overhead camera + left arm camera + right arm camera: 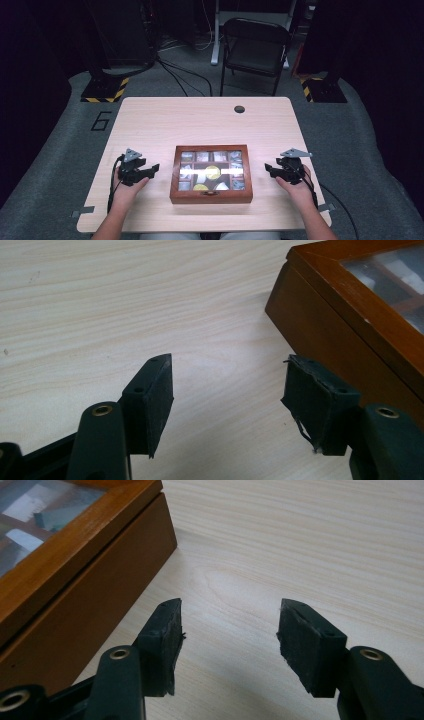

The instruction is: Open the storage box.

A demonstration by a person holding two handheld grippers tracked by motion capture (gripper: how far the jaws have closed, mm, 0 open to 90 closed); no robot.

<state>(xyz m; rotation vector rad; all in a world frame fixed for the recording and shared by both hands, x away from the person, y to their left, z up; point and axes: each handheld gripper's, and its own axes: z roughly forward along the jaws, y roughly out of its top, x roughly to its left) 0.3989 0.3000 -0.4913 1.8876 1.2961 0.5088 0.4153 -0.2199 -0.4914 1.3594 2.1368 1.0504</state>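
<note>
A reddish-brown wooden box with a glass-paned lid point(211, 174) sits near the front middle of the pale wood-grain worktop point(200, 120), its lid shut and a small metal clasp point(211, 193) on the side facing the person. Through the glass I can make out a grid of compartments with small packets and a couple of yellow round pieces, though glare hides some of it.

The left tool point(153, 169) rests on the worktop just left of the box, and the right tool point(268, 169) mirrors it on the other side. Both are spread wide and hold nothing. In the left gripper view the left tool point(229, 390) has only bare worktop between its pads, with the box's side wall point(330, 355) near its right jaw but apart from it. In the right gripper view the right tool point(229, 630) is the same, the box wall point(90, 605) near its left jaw.

This looks to me like the approach before opening or shifting the box. To do it well, I would steady the body with one tool against a side wall while the other goes to the front edge of the lid at the clasp. The polished wood is likely slick and the seam between lid and base is thin, so a pad should catch under the lid's lip squarely. Lifting slowly should keep the base from sliding or tipping and the glass from being knocked.
</note>
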